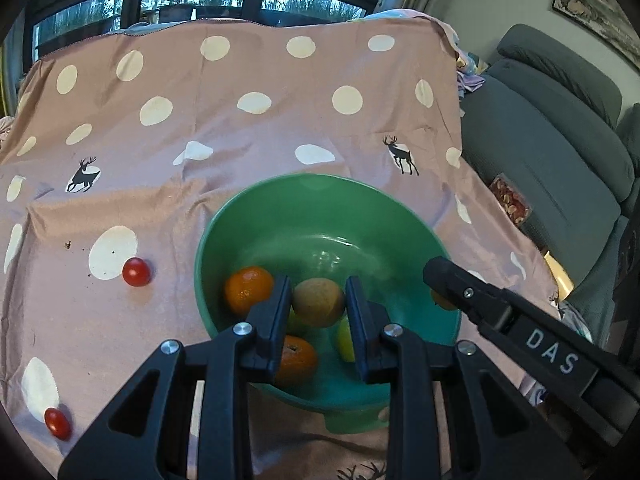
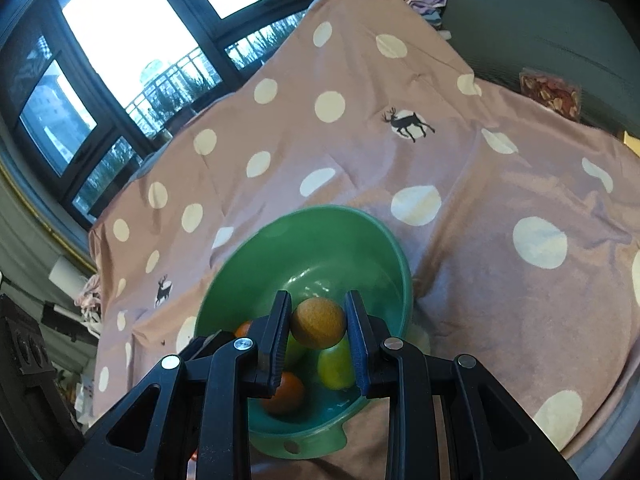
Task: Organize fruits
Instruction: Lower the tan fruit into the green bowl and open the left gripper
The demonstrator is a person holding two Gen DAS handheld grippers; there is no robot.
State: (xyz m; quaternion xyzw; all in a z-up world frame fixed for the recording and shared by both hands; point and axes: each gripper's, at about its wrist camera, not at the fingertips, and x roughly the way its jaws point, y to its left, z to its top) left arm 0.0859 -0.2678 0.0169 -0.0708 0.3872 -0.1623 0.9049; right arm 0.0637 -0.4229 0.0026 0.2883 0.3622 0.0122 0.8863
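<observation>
Treat the brown fruit (image 2: pixel 318 322) as light, firm and round, with a matte, rough skin that should hold well against rubber pads. Clamp across its widest part and avoid bruising pressure. Note the right gripper (image 2: pixel 318 300) clasping it on both sides, above the middle of the green bowl (image 2: pixel 400 264), near the table's near edge. Expect rolling on release among the oranges (image 2: pixel 286 394) and green fruits (image 2: pixel 336 360) below. In the left wrist view, find a tan fruit (image 1: pixel 318 302) between the fingers of the left gripper (image 1: pixel 318 282); cannot tell whether gripped or lying in the bowl. See only there two cherry tomatoes (image 1: pixel 137 272) on the dotted cloth (image 1: pixel 240 208), toward the near-left corner. See only in the right wrist view the bowl's pierced handle tab (image 2: pixel 294 446).
</observation>
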